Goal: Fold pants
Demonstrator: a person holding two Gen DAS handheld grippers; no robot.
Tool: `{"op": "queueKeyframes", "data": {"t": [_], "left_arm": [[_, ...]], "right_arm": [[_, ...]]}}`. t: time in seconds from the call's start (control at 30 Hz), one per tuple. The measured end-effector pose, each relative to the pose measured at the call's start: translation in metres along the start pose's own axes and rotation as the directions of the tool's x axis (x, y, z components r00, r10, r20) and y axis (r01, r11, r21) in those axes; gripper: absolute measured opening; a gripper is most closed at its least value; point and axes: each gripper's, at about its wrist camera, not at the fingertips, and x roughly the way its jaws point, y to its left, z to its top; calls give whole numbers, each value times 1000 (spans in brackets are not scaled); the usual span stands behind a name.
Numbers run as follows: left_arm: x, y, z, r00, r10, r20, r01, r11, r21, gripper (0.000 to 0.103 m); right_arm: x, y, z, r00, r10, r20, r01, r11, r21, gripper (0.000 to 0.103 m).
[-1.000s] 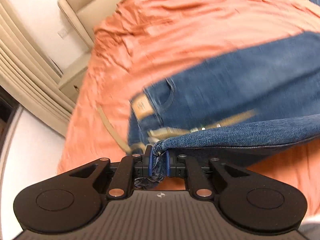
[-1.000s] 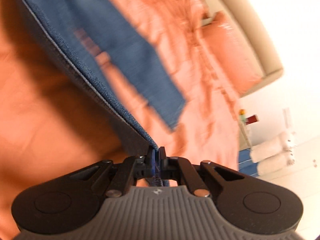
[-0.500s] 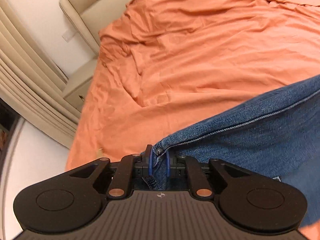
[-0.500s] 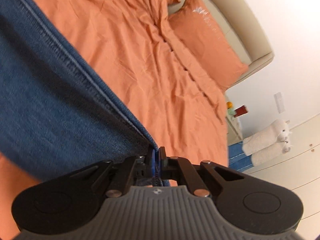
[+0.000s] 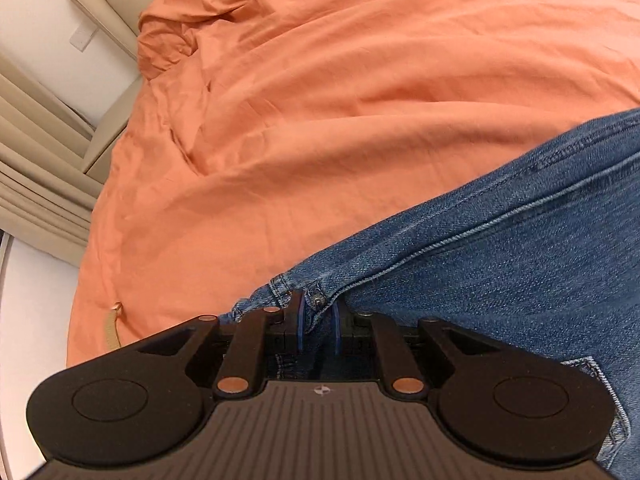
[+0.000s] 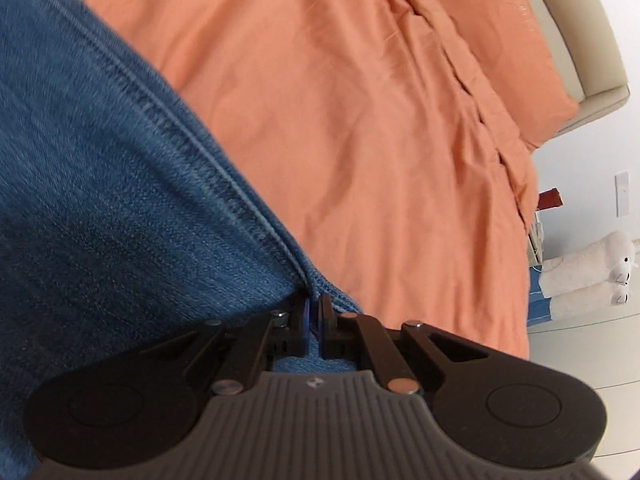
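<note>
Blue denim jeans (image 5: 500,276) lie spread over the orange bed cover (image 5: 340,100), filling the lower right of the left wrist view. My left gripper (image 5: 318,308) is shut on a thick riveted corner of the jeans at their near edge. In the right wrist view the jeans (image 6: 100,200) fill the left side, with a stitched seam running down to my right gripper (image 6: 314,308), which is shut on that hem edge. Both grippers sit low over the bed. A tan belt end (image 5: 110,326) pokes out at the bed's left edge.
A beige padded headboard (image 5: 92,4) and pleated curtains (image 5: 36,184) stand left of the bed. An orange pillow (image 6: 512,40) lies at the head of the bed. White plush toys (image 6: 592,268) and a bedside stand (image 6: 540,232) sit on the floor side at right.
Both grippers have swept forward and down over the bed with the jeans. The denim that hung in the air now rests flat, covering the waistband and belt seen earlier.
</note>
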Motion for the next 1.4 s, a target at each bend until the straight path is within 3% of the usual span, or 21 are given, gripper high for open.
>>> {"op": "queueKeyframes", "data": {"t": [0.1,0.27,0.37,0.53,0.67,0.7,0.73,0.77,0.8,0.87,1.0,1.13,1.2,1.27,1.4], "left_arm": [[-18,5,-7,999,13,46,-12,999,-32,14],[-71,25,-12,986,23,166,-6,995,-103,14],[-68,29,3,988,11,152,9,992,-128,14],[-31,16,16,996,-8,83,15,996,-86,16],[-23,15,9,997,-7,74,11,998,-63,33],[-27,18,8,996,-31,87,37,997,-73,57],[-31,21,7,994,-53,101,62,994,-91,95],[-38,25,6,991,-45,124,59,992,-114,103],[-45,28,4,987,-34,156,53,991,-123,103],[-57,36,4,985,-48,166,71,988,-136,103],[-83,69,-21,979,-94,180,141,952,-272,102],[-99,106,-77,971,-140,196,219,854,-473,102],[-101,125,-111,969,-144,203,238,773,-588,102],[-99,143,-146,959,-160,232,280,648,-708,102],[-75,154,-209,913,-227,338,398,316,-862,102]], "right_arm": [[1,1,-3,1000,-9,12,9,1000,11,0],[-39,-17,-17,994,-58,94,50,995,86,0],[-38,-28,-13,995,-49,91,38,992,117,0],[-10,-15,-4,999,-42,33,37,991,129,0],[0,-7,0,999,-49,22,45,987,152,1],[-1,-8,-1,998,-54,21,50,985,167,7],[-3,-9,-2,998,-60,23,55,983,178,9],[-5,-14,-2,998,-60,28,53,981,189,17],[-9,-17,-3,997,-64,34,55,976,211,40],[-19,-25,-7,995,-89,52,72,961,269,67],[-52,-37,-26,997,-28,76,-7,906,423,65],[-87,-33,-62,990,68,126,-130,798,589,65],[-101,-26,-84,983,103,150,-177,738,651,65],[-114,-15,-104,980,112,164,-195,702,685,65],[-135,4,-127,973,129,189,-227,658,718,66]]}}
